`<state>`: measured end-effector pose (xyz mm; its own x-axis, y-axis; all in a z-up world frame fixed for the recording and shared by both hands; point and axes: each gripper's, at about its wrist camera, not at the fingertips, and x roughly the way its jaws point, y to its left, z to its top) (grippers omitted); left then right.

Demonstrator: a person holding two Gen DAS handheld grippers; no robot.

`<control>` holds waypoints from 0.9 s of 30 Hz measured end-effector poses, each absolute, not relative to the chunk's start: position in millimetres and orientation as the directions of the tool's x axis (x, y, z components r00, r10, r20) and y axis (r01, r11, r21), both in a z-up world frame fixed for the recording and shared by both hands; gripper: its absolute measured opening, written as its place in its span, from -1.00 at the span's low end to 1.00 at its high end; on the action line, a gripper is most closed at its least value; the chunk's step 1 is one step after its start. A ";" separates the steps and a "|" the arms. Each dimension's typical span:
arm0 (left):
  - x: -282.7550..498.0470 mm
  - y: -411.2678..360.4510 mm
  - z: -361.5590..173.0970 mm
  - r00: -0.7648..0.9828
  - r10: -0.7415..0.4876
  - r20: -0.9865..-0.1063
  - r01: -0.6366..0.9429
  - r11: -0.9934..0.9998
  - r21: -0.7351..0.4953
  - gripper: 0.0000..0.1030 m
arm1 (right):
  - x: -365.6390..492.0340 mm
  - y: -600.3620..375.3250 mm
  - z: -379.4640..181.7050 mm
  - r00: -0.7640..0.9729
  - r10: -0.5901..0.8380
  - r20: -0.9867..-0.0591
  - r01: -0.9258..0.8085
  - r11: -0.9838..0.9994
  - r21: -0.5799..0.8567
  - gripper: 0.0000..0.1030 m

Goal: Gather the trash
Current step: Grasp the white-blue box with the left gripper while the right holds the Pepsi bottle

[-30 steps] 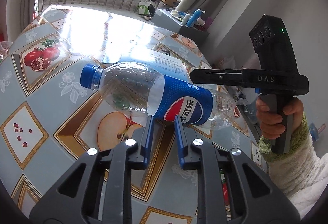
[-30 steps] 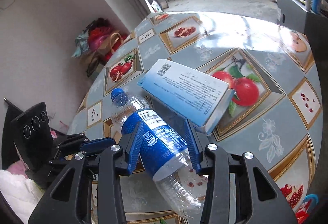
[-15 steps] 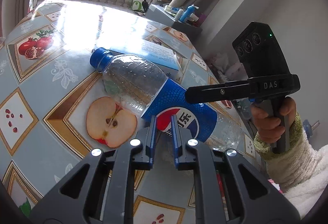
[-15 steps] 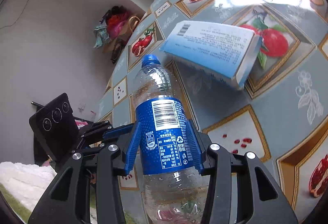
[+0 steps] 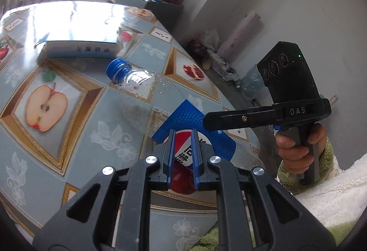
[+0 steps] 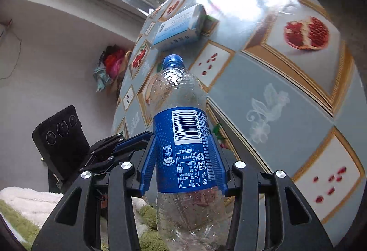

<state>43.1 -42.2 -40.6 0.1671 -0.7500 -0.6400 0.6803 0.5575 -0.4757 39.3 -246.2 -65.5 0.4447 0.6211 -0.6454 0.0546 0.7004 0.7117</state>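
- Clear plastic bottle [image 6: 183, 127] with blue cap and blue label: pinched at the label between the right gripper [image 6: 183, 163] fingers, cap pointing away, held over the worktop [image 6: 286, 101] edge.
- Left gripper [image 5: 182, 154]: fingers nearly pressed together, nothing between them, just beside the bottle's label; its jaws have just been closing.
- Pale blue cardboard box [image 5: 80, 48]: lying on the fruit-patterned worktop beyond the cap.

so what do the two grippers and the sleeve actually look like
Both grippers are black plastic frames with silver bolts and ribbed blue pads. The right gripper has a pistol grip, "DAS" lettering and a three-lens black module with a green light. The sleeve is fluffy white with a green cuff.
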 end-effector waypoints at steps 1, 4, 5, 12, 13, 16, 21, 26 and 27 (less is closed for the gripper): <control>43.3 -49.3 -40.2 0.164 -0.750 -0.641 0.692 0.550 -0.467 -0.79 | 33.5 -252.2 -65.4 0.468 0.602 -0.647 0.081 0.700 0.709 -0.14; 45.9 -72.2 -38.6 0.152 -0.756 -0.637 0.716 0.528 -0.457 -0.79 | 20.9 -266.2 -66.2 0.531 0.547 -0.648 0.150 0.692 0.706 -0.14; 48.3 -79.2 -38.8 0.152 -0.756 -0.637 0.720 0.526 -0.453 -0.79 | 19.8 -270.5 -66.5 0.549 0.528 -0.648 0.169 0.689 0.704 -0.14; 82.0 -108.5 -35.2 0.192 -0.751 -0.632 0.738 0.535 -0.411 -0.79 | 47.3 -298.5 -70.4 0.614 0.470 -0.634 0.233 0.659 0.715 -0.14; 90.1 -110.8 -34.7 0.206 -0.746 -0.634 0.735 0.545 -0.403 -0.79 | 55.7 -301.1 -70.9 0.619 0.467 -0.631 0.235 0.657 0.716 -0.14; 111.9 -119.9 -30.9 0.247 -0.727 -0.641 0.733 0.573 -0.367 -0.79 | 79.9 -306.2 -70.7 0.631 0.459 -0.625 0.239 0.652 0.720 -0.14; 155.0 -131.1 -24.5 0.314 -0.694 -0.648 0.721 0.618 -0.313 -0.81 | 129.6 -297.8 -70.0 0.643 0.442 -0.625 0.233 0.665 0.709 -0.14; 196.0 -128.3 -18.7 0.336 -0.668 -0.665 0.708 0.644 -0.290 -0.81 | 168.6 -284.3 -69.1 0.639 0.453 -0.622 0.214 0.672 0.709 -0.14; 200.8 -123.0 -15.9 0.346 -0.661 -0.666 0.706 0.651 -0.279 -0.81 | 171.5 -281.4 -68.5 0.639 0.449 -0.625 0.211 0.679 0.704 -0.14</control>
<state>200.8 -123.0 -15.9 0.3460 -0.6611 -0.6658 0.7061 0.6507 -0.2792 171.5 -281.4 -68.5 0.6391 0.4487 -0.6246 0.2111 0.6786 0.7035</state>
